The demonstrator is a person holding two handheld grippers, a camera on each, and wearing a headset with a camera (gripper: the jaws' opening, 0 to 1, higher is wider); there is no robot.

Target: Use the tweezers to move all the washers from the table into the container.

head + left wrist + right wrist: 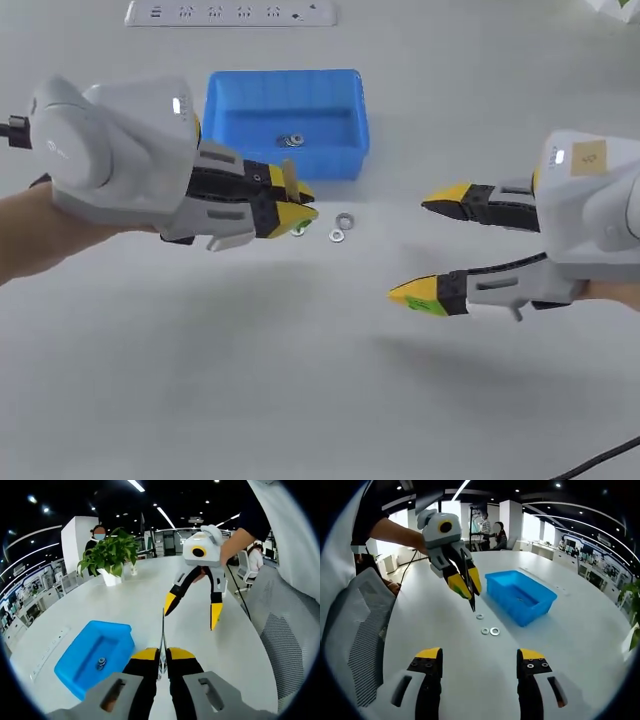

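Note:
My left gripper (300, 208) is shut on thin metal tweezers (162, 632), whose tip hangs just above the table. Three washers lie near that tip: one (298, 231) under it, two (345, 220) (336, 236) slightly to the right. In the right gripper view the same washers (479, 616) (495, 631) sit below the tweezers (470, 592). A blue container (290, 165) stands behind them with a few washers (293, 140) inside. On the right, my right gripper (415, 250) is open and holds nothing, its jaws wide apart (480, 655).
A white power strip (230, 13) lies at the table's far edge. A black cable (590, 465) crosses the near right corner. A potted plant (111, 555) stands farther along the table, and a mesh chair (362, 630) is beside it.

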